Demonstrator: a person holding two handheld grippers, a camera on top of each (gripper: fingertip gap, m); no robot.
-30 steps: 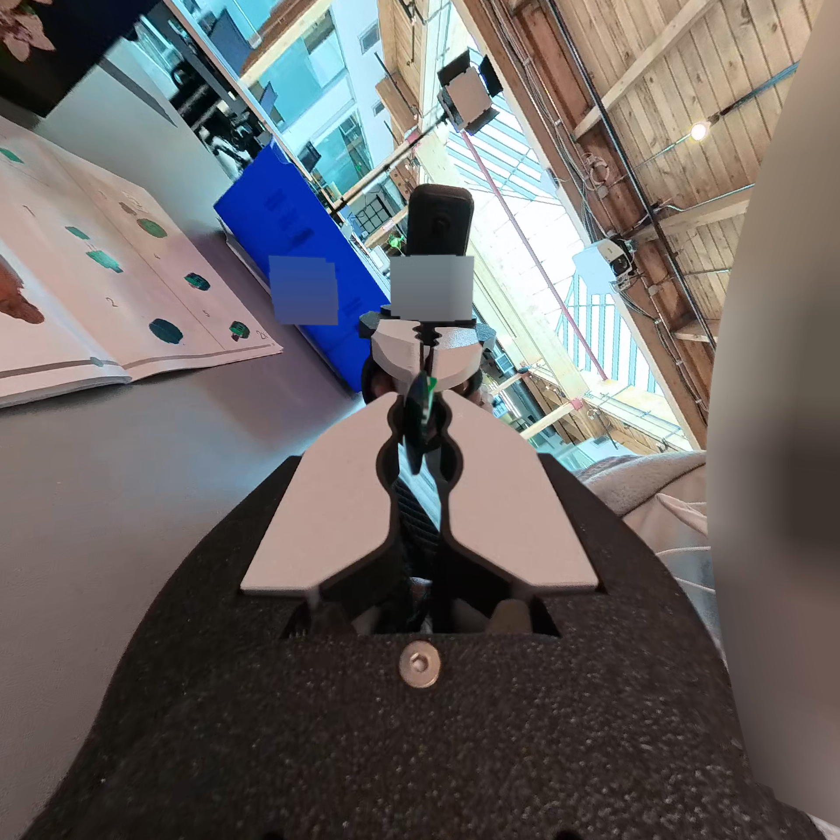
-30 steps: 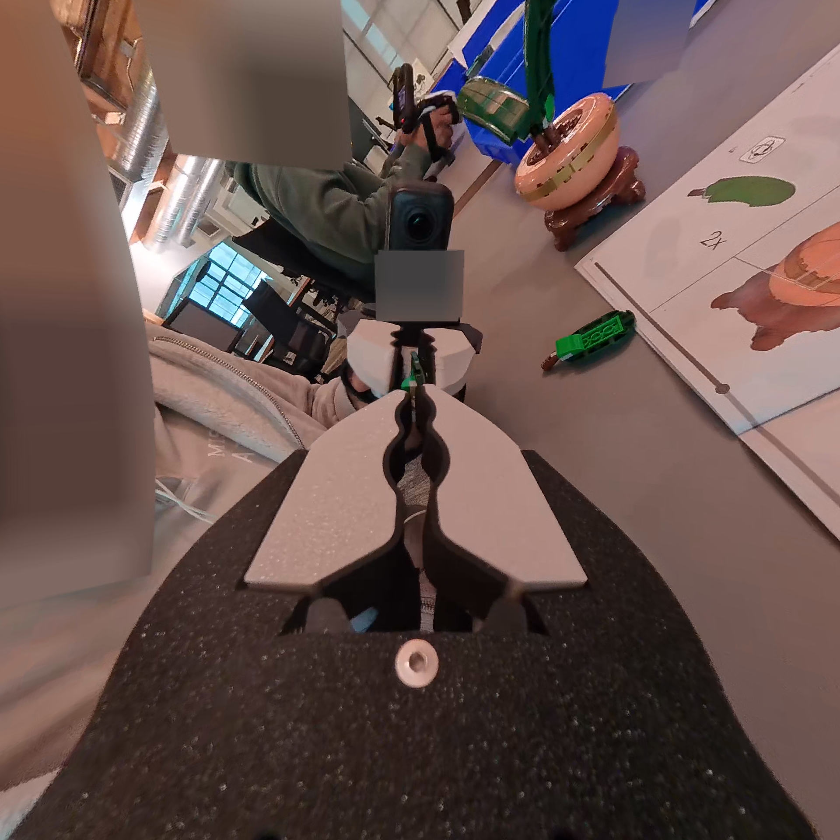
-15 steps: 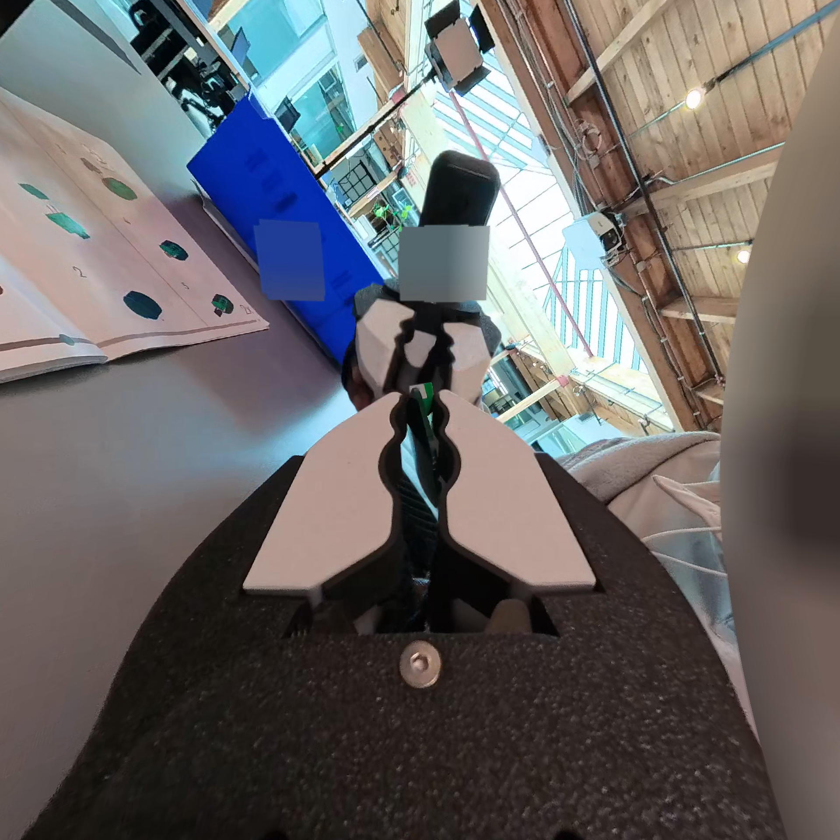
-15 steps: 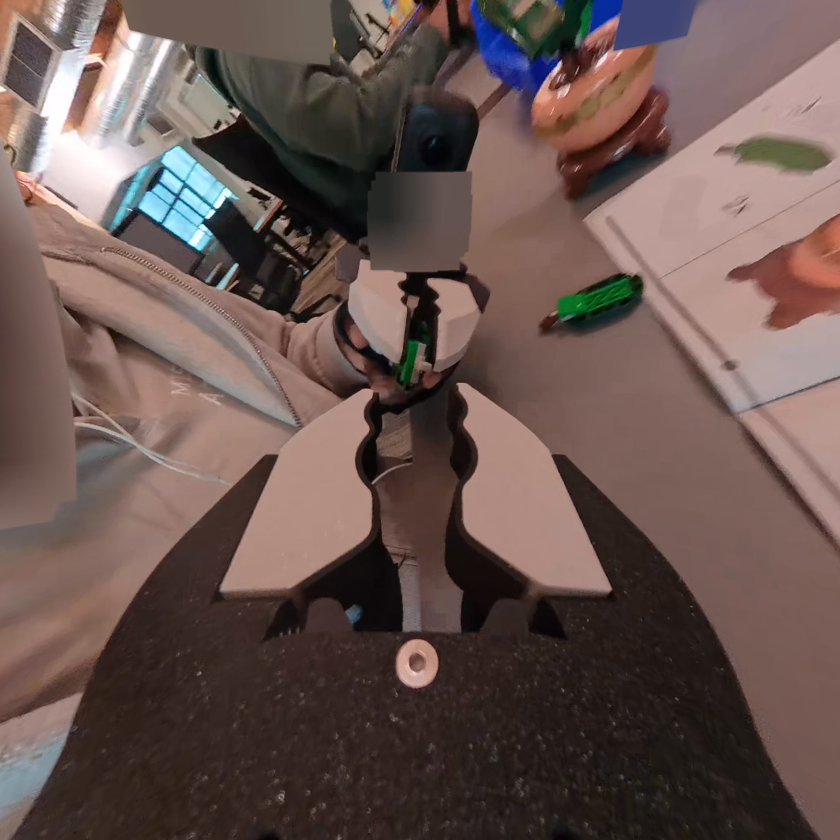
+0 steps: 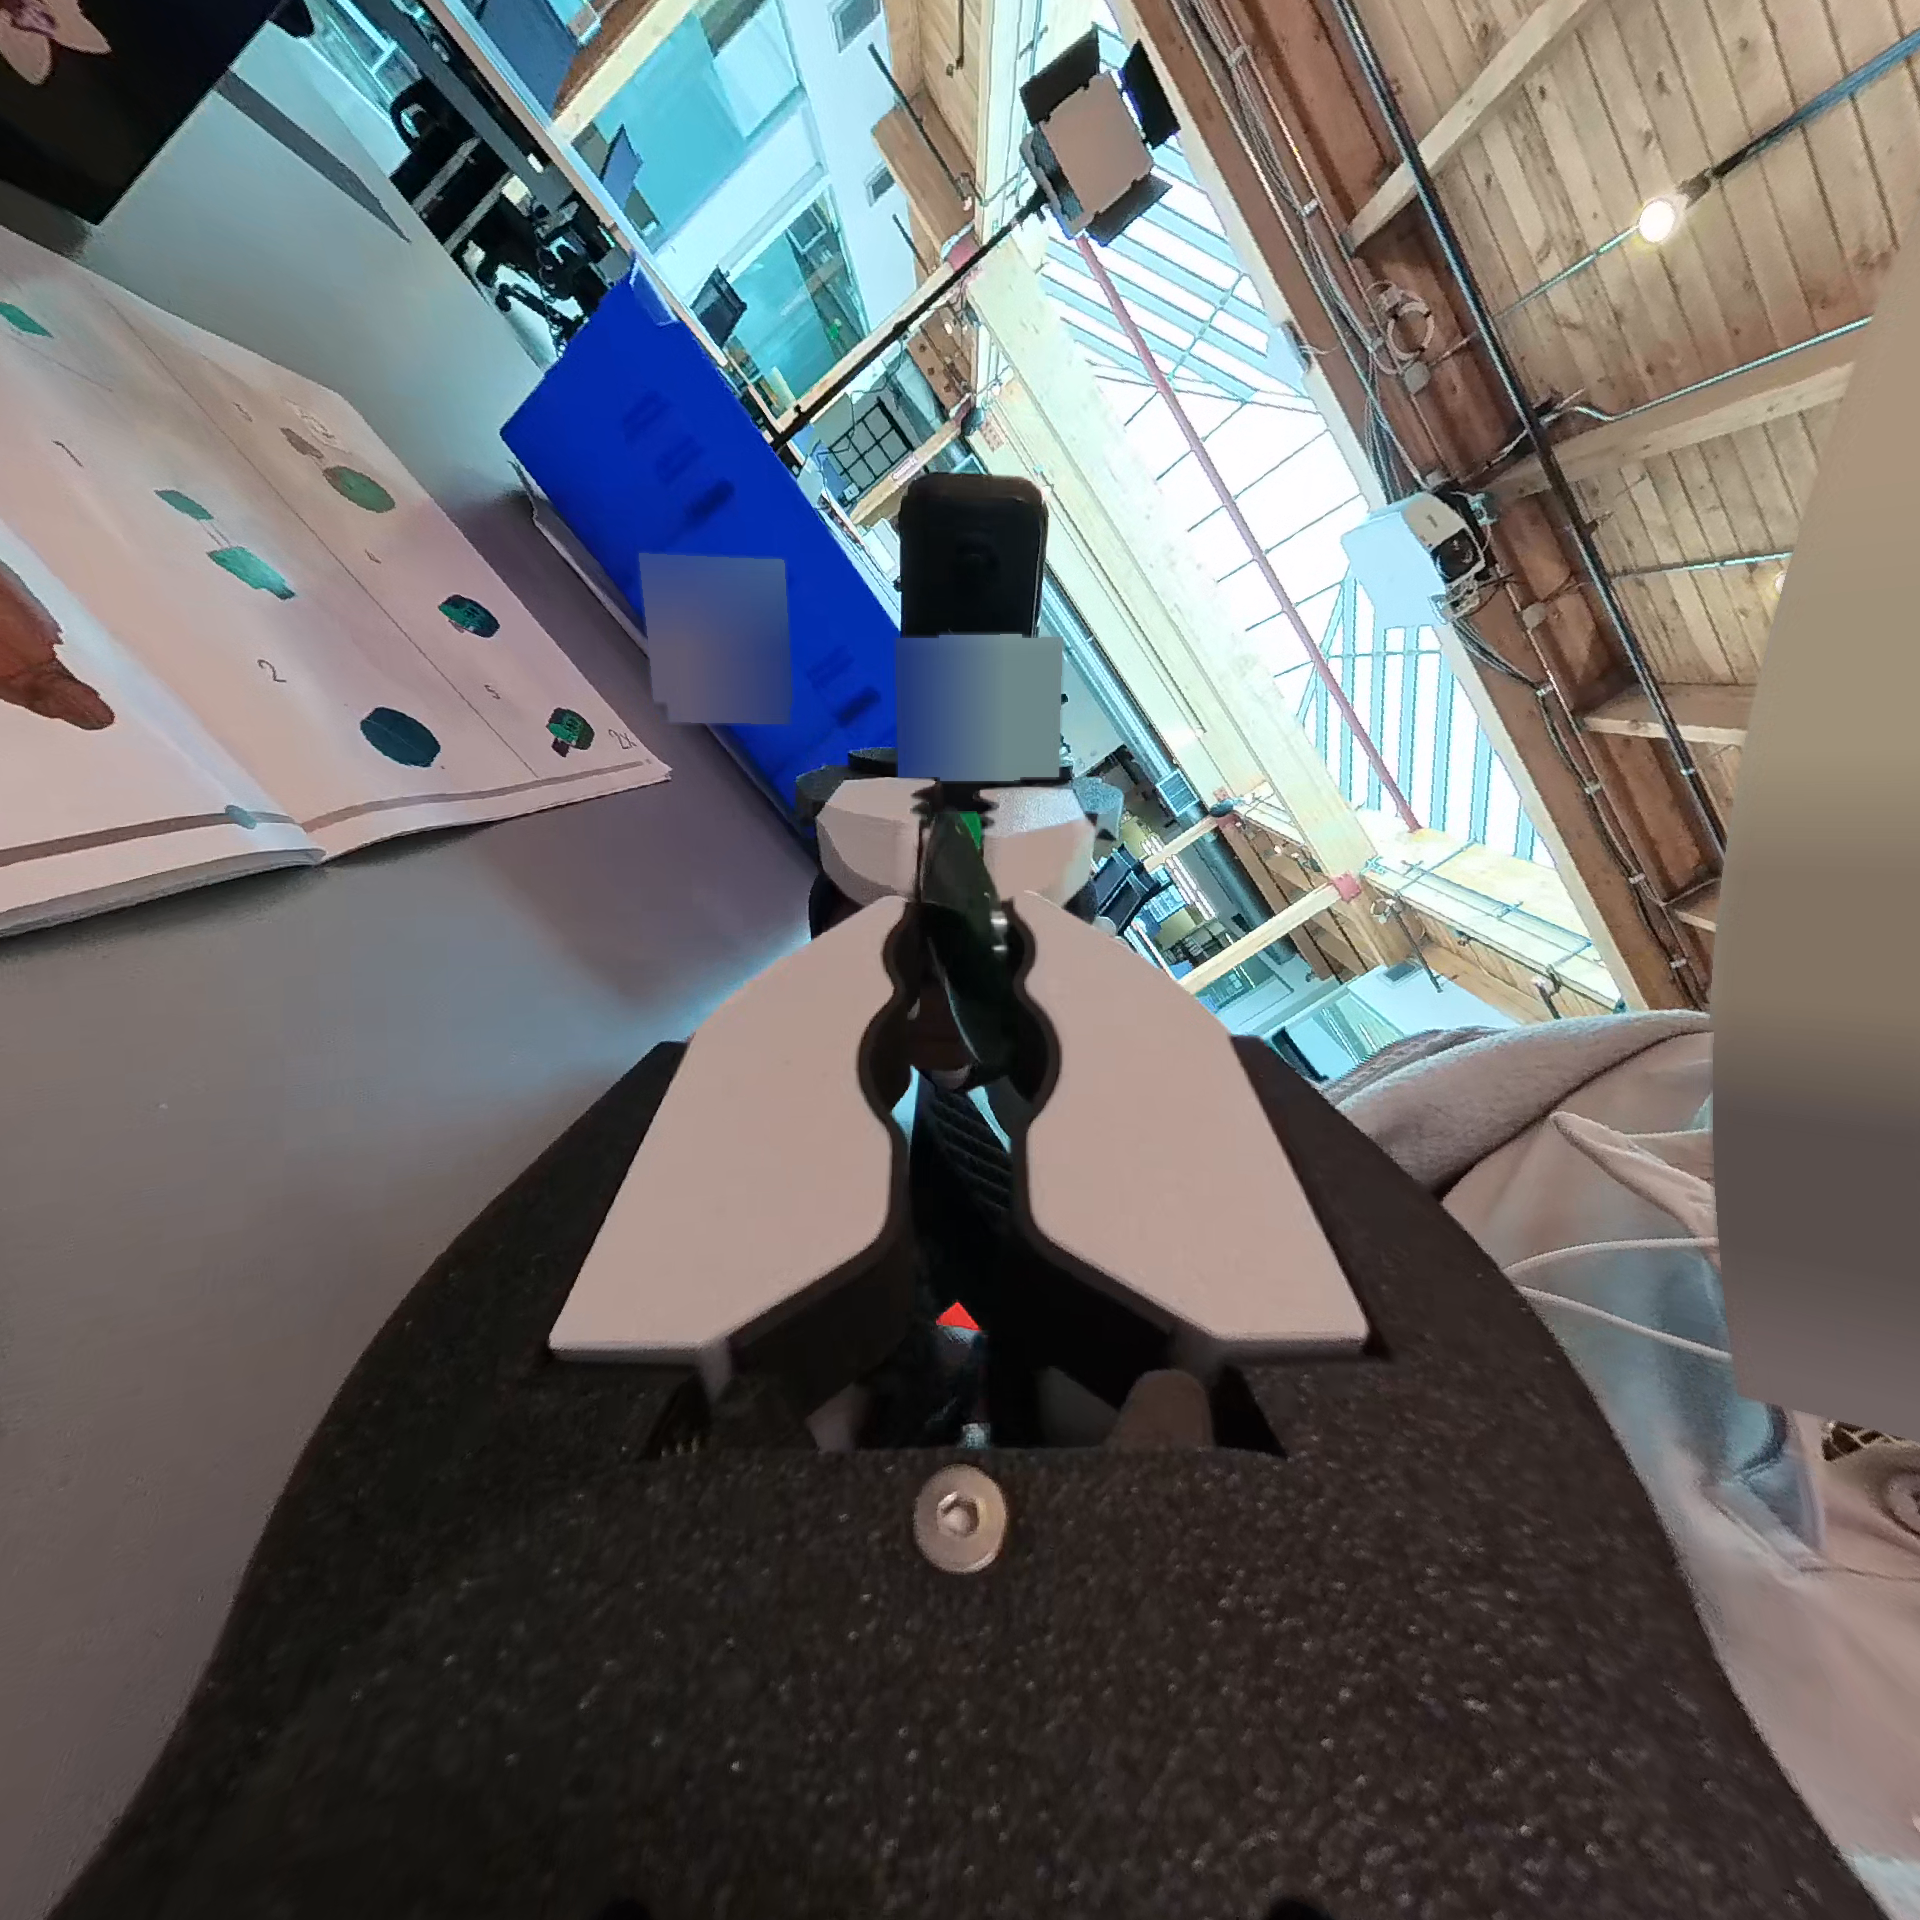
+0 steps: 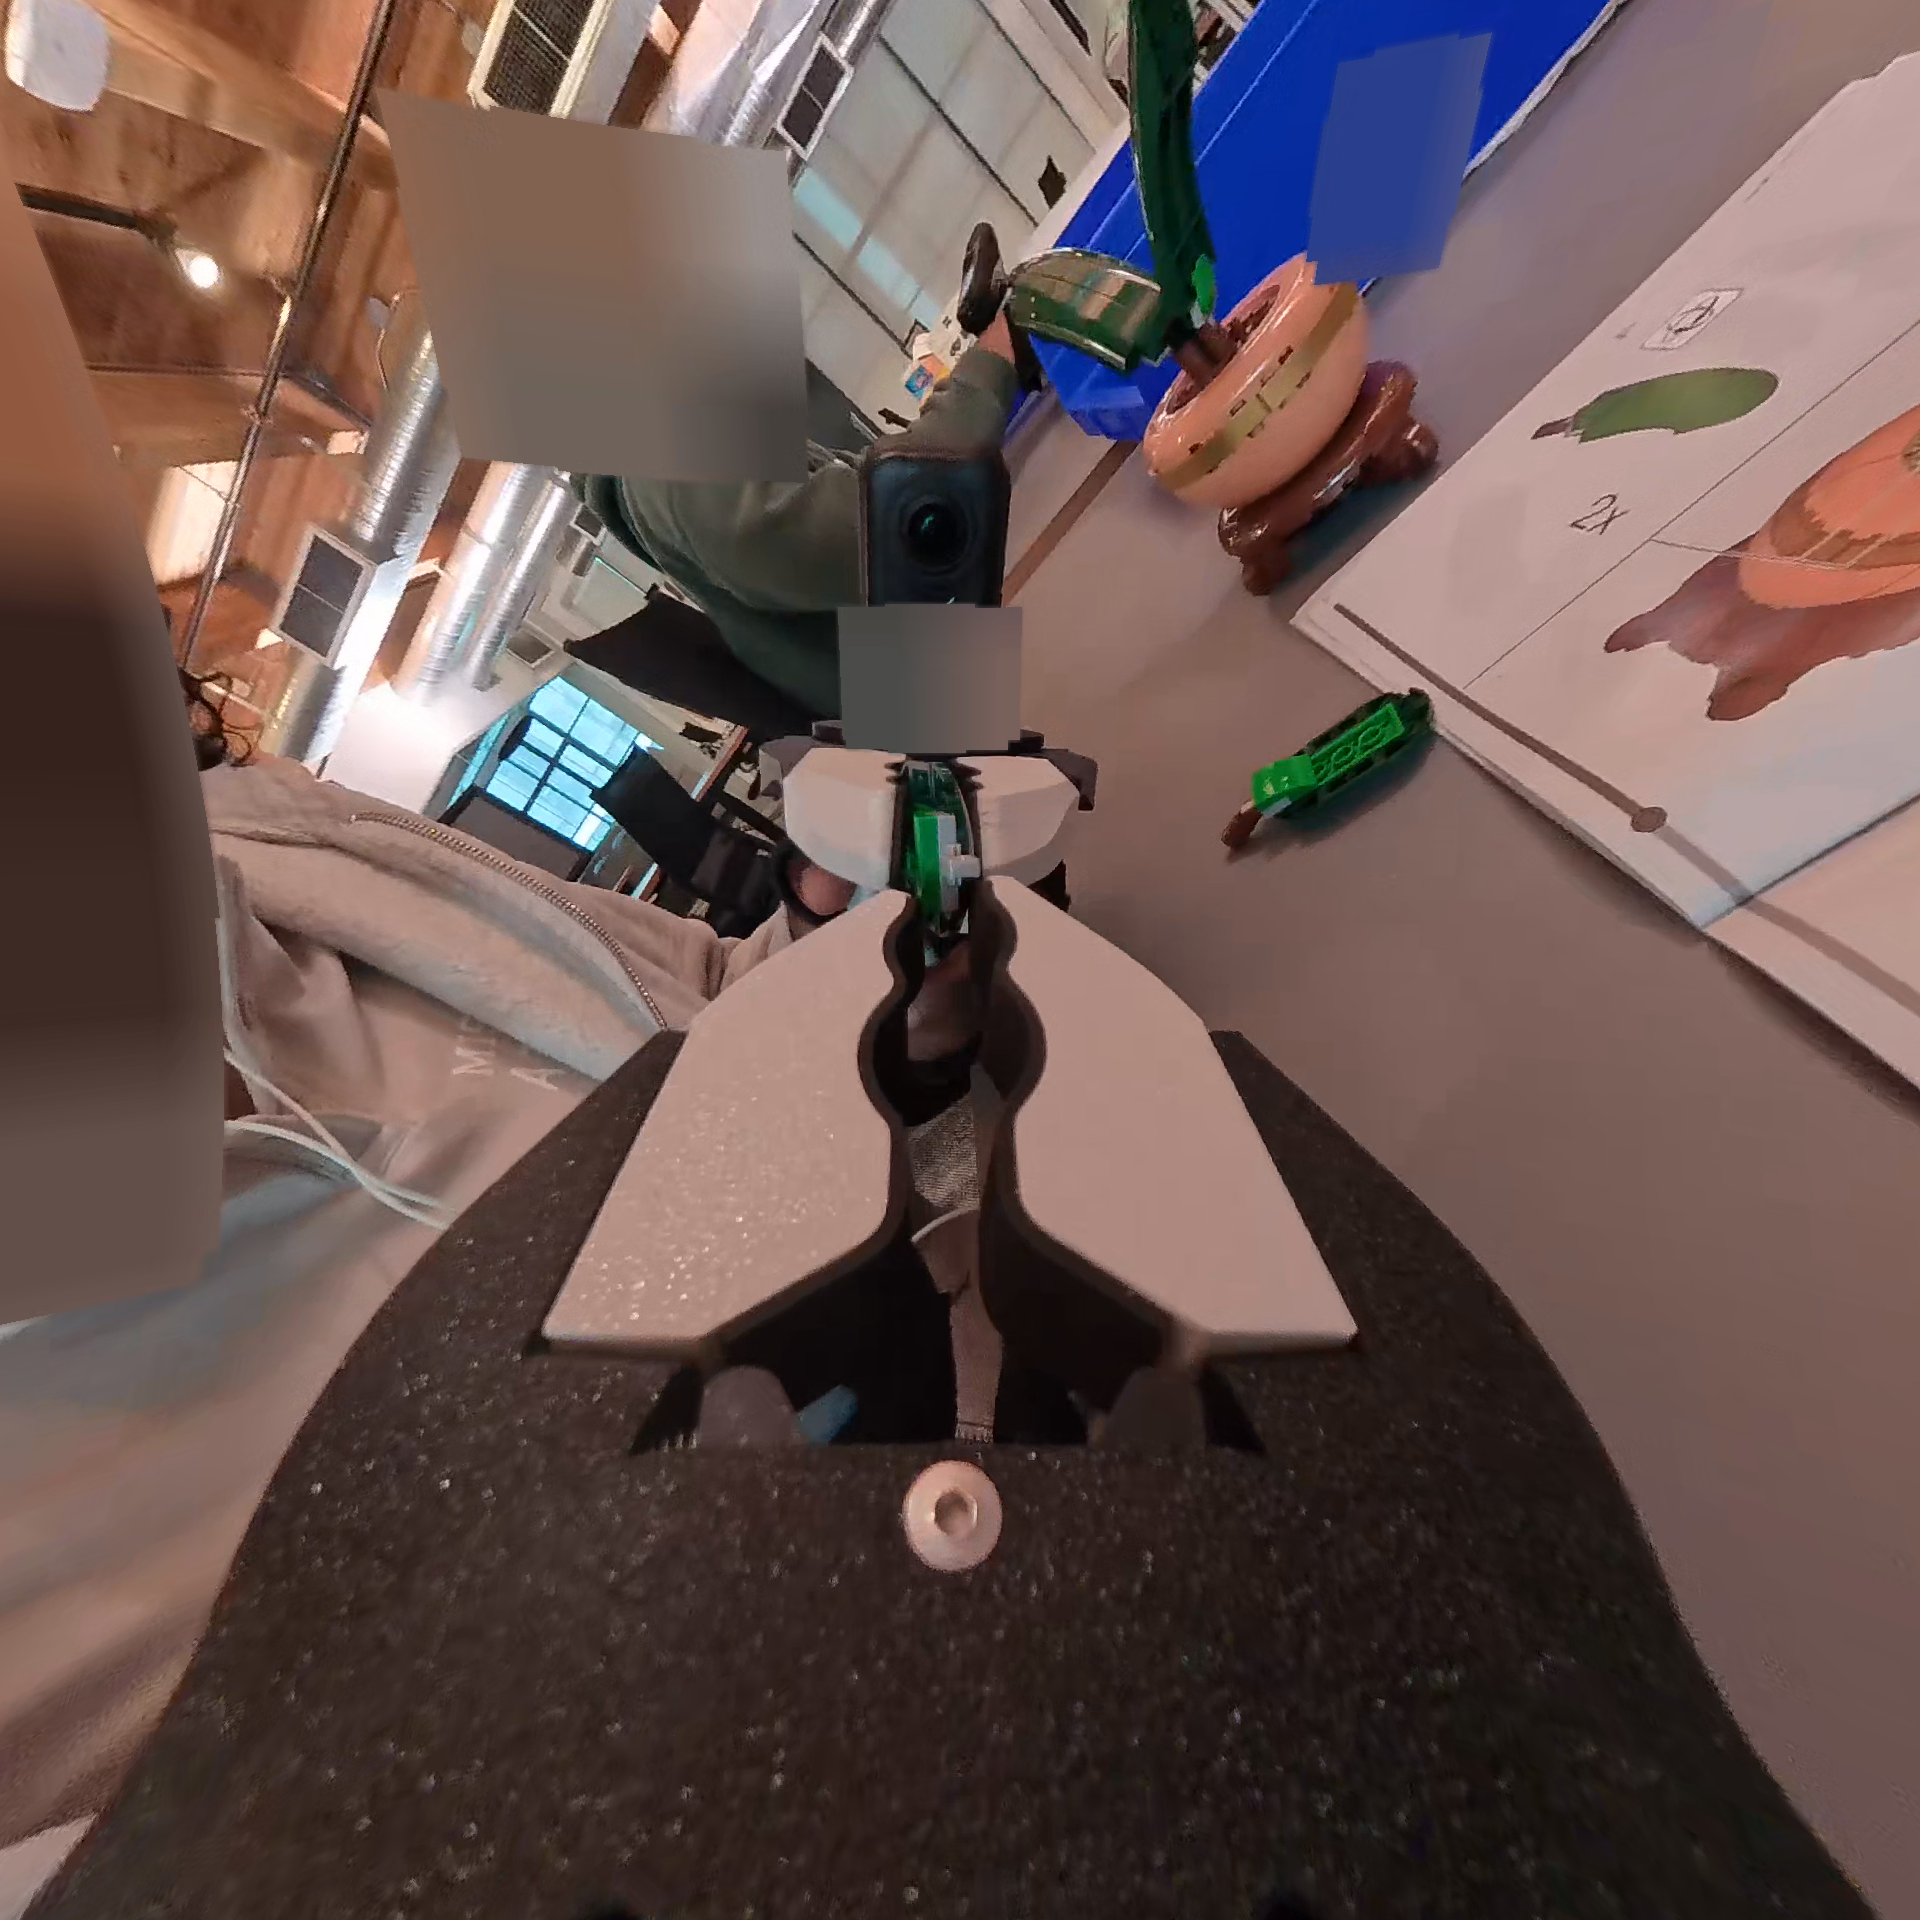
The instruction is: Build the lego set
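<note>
My two grippers face each other above the grey table, tip to tip. My left gripper (image 5: 961, 914) is shut on a dark green lego leaf piece (image 5: 966, 935). My right gripper (image 6: 940, 920) is shut on the near end of the same leaf piece (image 6: 932, 857), which has a bright green and a white part. Each gripper shows beyond the other's tips: the right one in the left wrist view (image 5: 883, 842), the left one in the right wrist view (image 6: 842, 821). A second green leaf piece (image 6: 1340, 769) lies on the table (image 6: 1299, 1039).
A peach lego pot on a brown stand (image 6: 1268, 405) with a green stem stands at the back. The open instruction booklet (image 6: 1714, 499) lies on the right; it also shows in the left wrist view (image 5: 208, 644). A blue bin (image 5: 707, 520) stands behind. A grey hoodie (image 6: 436, 987) is close by.
Half a second ago my right gripper was open and drawn back from the leaf. Now it has come forward and closed on it. The left gripper kept its hold throughout.
</note>
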